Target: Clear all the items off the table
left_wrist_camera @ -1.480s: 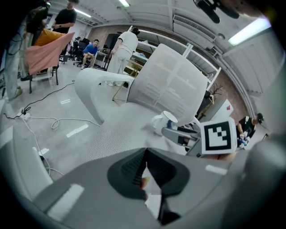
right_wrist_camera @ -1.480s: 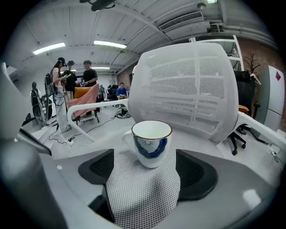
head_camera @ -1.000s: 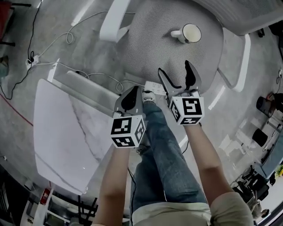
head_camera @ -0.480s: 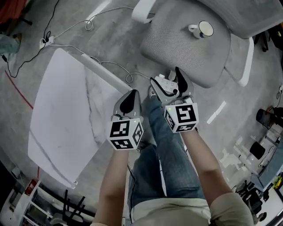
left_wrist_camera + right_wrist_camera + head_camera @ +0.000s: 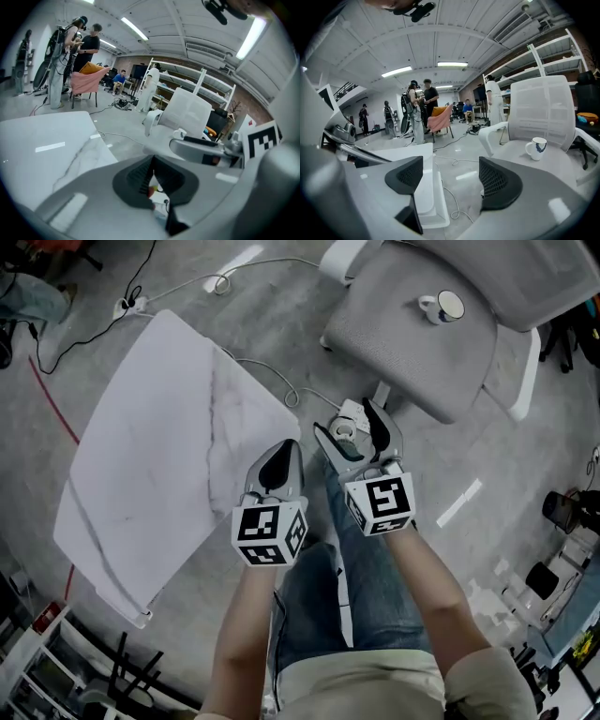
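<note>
Two grippers are held side by side above the person's legs [image 5: 361,587], each with its marker cube facing the head camera.

1. Left gripper [image 5: 287,444]: jaws are fully together, pads meeting along their length, with nothing gripped. It sits just beside the near right edge of the table [image 5: 150,465], above the floor [image 5: 281,306].
2. Right gripper [image 5: 342,415]: jaws stand wide apart and have just been closing slightly. Nothing is between the pads; the right gripper view shows only floor, a looped cable [image 5: 454,213] and the table edge through the gap.
3. Mug [image 5: 442,306]: white, upright, handle toward the left of the head view. It stands on the grey seat of the office chair [image 5: 403,343], well apart from both grippers and off the table. In the right gripper view it appears to the right of the right jaw.
4. Table: white marble-pattern top, standing left of the grippers.
5. Background: several people [image 5: 419,112] stand far off in the right gripper view.
</note>
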### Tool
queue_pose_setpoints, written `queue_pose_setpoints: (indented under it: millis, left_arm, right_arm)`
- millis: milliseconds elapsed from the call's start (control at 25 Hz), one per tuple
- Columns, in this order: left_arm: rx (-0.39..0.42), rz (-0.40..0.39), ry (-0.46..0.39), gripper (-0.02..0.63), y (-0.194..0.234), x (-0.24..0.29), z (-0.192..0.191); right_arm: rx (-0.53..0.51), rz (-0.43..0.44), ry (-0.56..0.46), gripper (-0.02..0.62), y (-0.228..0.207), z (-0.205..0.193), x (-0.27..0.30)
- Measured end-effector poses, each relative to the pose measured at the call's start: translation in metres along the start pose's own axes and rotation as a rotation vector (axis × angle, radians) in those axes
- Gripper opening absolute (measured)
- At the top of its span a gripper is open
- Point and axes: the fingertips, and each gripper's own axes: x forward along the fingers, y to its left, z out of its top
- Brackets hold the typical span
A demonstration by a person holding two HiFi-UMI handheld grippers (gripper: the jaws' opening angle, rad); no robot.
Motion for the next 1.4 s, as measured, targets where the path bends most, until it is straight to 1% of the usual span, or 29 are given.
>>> queue_pose_setpoints:
  millis: [200, 360, 480, 640, 720, 880, 960, 1040, 1160, 1280, 1400]
  left_arm:
    - [-0.018, 0.031, -0.038, 0.009, 0.006, -0.038, 0.002]
    - [-0.037, 0.054, -0.053, 0.009, 0.011, -0.074, 0.002]
    - [-0.062, 0.062, -0.073, 0.009, 0.011, -0.098, 0.01]
    - [-0.08, 0.073, -0.11, 0.009, 0.011, -0.13, 0.026]
    - [-0.088, 0.082, -0.127, 0.009, 0.013, -0.144, 0.034]
    - [-0.107, 0.112, -0.162, 0.009, 0.021, -0.179, 0.044]
    - [-0.12, 0.13, -0.183, 0.009, 0.024, -0.199, 0.046]
    - [-0.135, 0.146, -0.204, 0.009, 0.028, -0.219, 0.046]
    - [-0.153, 0.166, -0.222, 0.009, 0.032, -0.249, 0.039]
    - [-0.173, 0.176, -0.24, 0.009, 0.033, -0.278, 0.033]
    - [-0.178, 0.183, -0.257, 0.009, 0.033, -0.3, 0.028]
  right_arm:
    - [-0.004, 0.047, -0.022, 0.345, 0.036, 0.012, -0.017]
    - [-0.01, 0.08, -0.016, 0.3, 0.067, 0.024, -0.037]
    - [-0.035, 0.105, -0.004, 0.277, 0.087, 0.036, -0.05]
    - [-0.053, 0.145, 0.012, 0.213, 0.113, 0.053, -0.069]
    - [-0.051, 0.169, 0.017, 0.196, 0.126, 0.06, -0.076]
    - [-0.054, 0.206, 0.025, 0.13, 0.155, 0.076, -0.091]
    - [-0.055, 0.232, 0.024, 0.11, 0.171, 0.084, -0.102]
    - [-0.056, 0.26, 0.016, 0.066, 0.188, 0.09, -0.114]
    - [-0.073, 0.297, 0.012, 0.029, 0.217, 0.094, -0.134]
    - [-0.097, 0.324, 0.023, 0.015, 0.242, 0.092, -0.151]
    - [-0.095, 0.344, 0.024, 0.003, 0.262, 0.091, -0.168]
